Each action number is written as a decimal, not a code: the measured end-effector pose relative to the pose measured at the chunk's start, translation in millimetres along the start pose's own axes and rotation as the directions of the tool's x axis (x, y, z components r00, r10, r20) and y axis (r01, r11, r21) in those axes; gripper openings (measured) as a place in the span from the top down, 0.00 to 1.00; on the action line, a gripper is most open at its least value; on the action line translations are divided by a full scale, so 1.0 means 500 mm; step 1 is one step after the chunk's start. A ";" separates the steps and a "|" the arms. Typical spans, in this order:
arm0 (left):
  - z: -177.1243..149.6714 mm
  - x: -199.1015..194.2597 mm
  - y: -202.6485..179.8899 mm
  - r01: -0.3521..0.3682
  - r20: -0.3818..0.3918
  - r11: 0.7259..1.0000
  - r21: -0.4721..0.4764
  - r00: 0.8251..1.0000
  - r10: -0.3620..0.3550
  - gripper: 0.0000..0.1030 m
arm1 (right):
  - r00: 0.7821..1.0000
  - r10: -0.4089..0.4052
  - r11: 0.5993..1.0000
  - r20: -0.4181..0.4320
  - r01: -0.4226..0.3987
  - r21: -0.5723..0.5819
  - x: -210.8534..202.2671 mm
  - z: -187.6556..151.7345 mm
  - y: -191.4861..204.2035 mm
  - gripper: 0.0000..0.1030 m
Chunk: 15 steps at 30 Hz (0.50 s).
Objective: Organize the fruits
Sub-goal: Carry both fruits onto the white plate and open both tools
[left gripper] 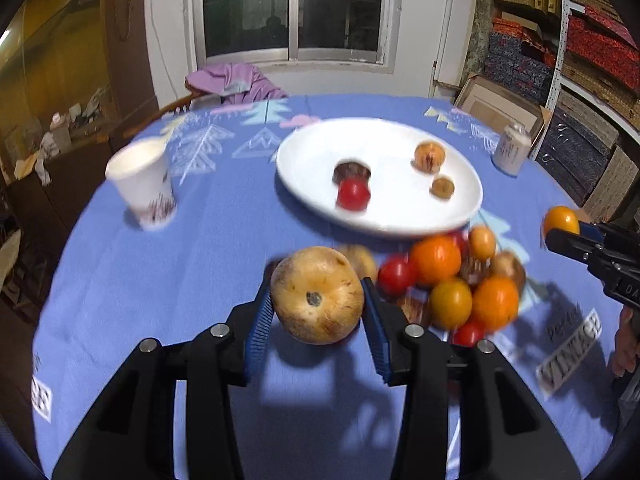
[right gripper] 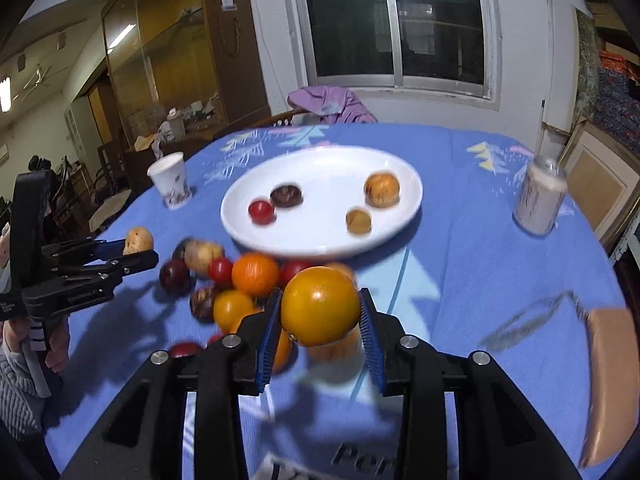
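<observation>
My left gripper is shut on a tan, speckled round fruit and holds it above the blue tablecloth. My right gripper is shut on a yellow-orange fruit. It also shows in the left wrist view at the right edge. A white plate holds a red fruit, a dark one and two tan ones. A pile of orange, red and brown fruits lies on the cloth just in front of the plate, and shows in the right wrist view.
A paper cup stands left of the plate. A white can stands at the right. A tan object lies at the table's right edge. A chair with purple cloth is behind the table.
</observation>
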<state>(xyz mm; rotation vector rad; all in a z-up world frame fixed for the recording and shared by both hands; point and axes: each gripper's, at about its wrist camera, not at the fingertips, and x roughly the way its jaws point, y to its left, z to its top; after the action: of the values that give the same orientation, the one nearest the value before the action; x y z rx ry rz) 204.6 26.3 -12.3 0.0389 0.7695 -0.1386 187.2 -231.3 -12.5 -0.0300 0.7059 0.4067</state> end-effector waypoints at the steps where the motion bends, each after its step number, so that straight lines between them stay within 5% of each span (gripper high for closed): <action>1: 0.030 0.007 -0.001 0.003 0.008 1.000 -0.005 1.000 -0.003 0.59 | 1.000 -0.007 1.000 0.009 0.007 0.001 0.004 0.024 0.001 0.63; 7: 0.151 0.079 -0.013 0.036 0.018 0.998 -0.056 0.999 -0.035 0.59 | 1.000 0.005 1.000 0.028 -0.006 0.025 0.081 0.131 0.002 0.63; 15: 0.227 0.227 0.002 0.031 -0.052 0.996 -0.089 0.998 -0.036 0.59 | 0.995 -0.014 0.999 -0.100 0.009 -0.043 0.239 0.152 0.013 0.63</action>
<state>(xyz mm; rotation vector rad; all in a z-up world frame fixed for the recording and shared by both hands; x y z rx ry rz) 363.6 5.1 -9.6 -0.0544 0.8290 -0.1360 314.3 -170.7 -29.6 -0.0955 0.7956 0.4115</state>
